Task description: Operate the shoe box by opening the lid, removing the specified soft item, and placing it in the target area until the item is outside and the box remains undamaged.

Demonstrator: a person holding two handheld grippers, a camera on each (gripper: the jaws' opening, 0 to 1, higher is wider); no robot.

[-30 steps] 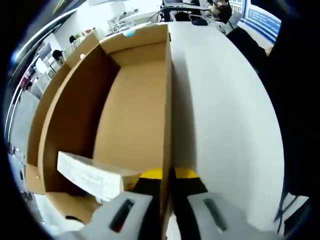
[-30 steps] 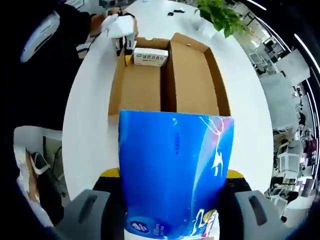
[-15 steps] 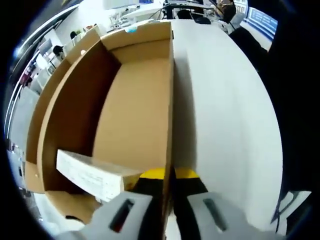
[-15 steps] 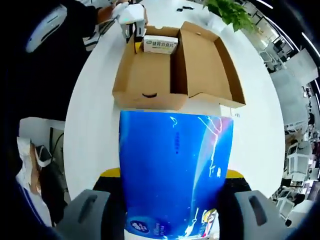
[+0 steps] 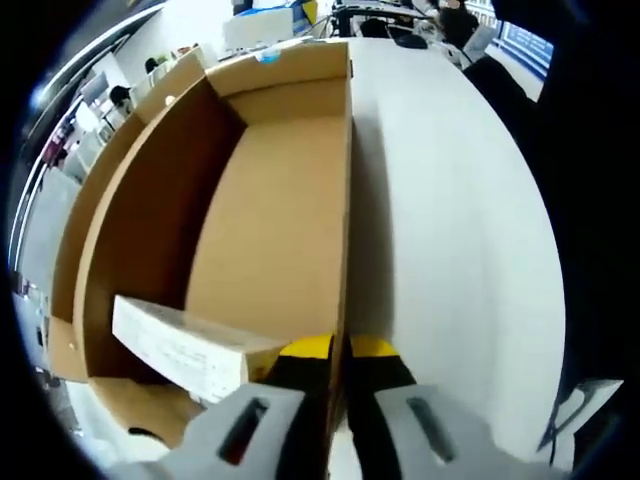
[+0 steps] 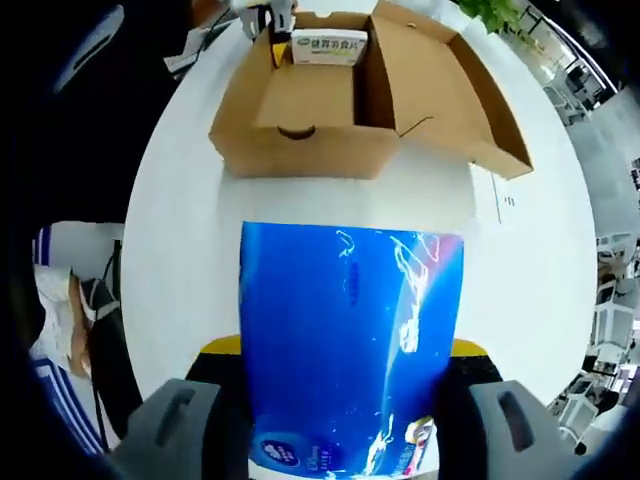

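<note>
While my left gripper [image 5: 337, 352] stayed clamped on the shoe box [image 6: 300, 125] wall, my right gripper [image 6: 345, 400], closed on the blue soft pack [image 6: 350, 345], had pulled back from the box, so I judged the pack was out, over the white table [image 6: 520, 260], ready for placing.

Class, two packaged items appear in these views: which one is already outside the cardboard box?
The blue soft pack, clamped in the right gripper above the white table. The white carton lies inside the shoe box.
</note>
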